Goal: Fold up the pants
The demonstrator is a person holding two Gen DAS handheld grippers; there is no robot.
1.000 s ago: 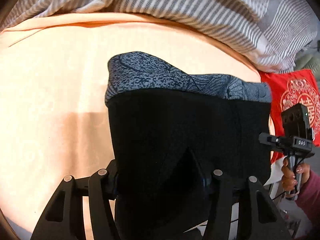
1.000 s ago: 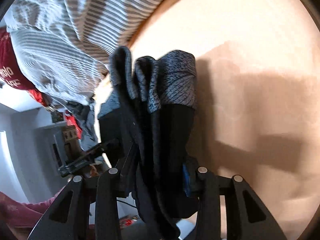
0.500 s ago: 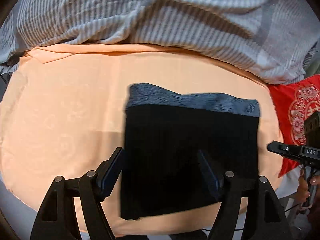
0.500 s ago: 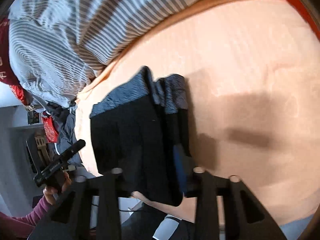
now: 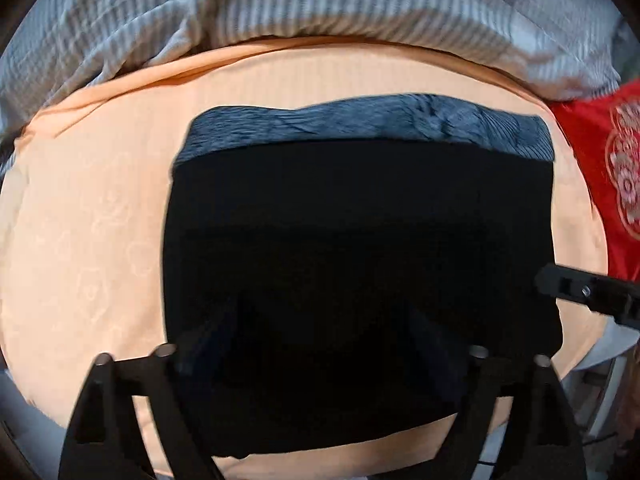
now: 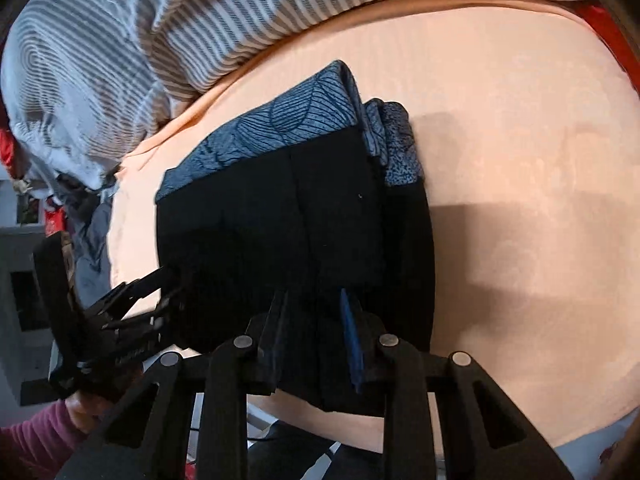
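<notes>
The pants are a folded black rectangle with a blue-grey patterned band along the far edge, lying flat on the peach bed sheet. My left gripper is open, its jaws wide apart over the near edge of the pants. In the right wrist view the pants show stacked layers. My right gripper is shut on the near right edge of the pants. The left gripper shows at the left of that view, and the right gripper at the right of the left wrist view.
A grey-and-white striped duvet is bunched along the far side of the bed, also in the right wrist view. A red embroidered cushion lies at the right. The bed's near edge runs just below the pants.
The pants went from hanging lifted to lying flat on the sheet. My left gripper opened and let go. My right gripper still pinches the edge.
</notes>
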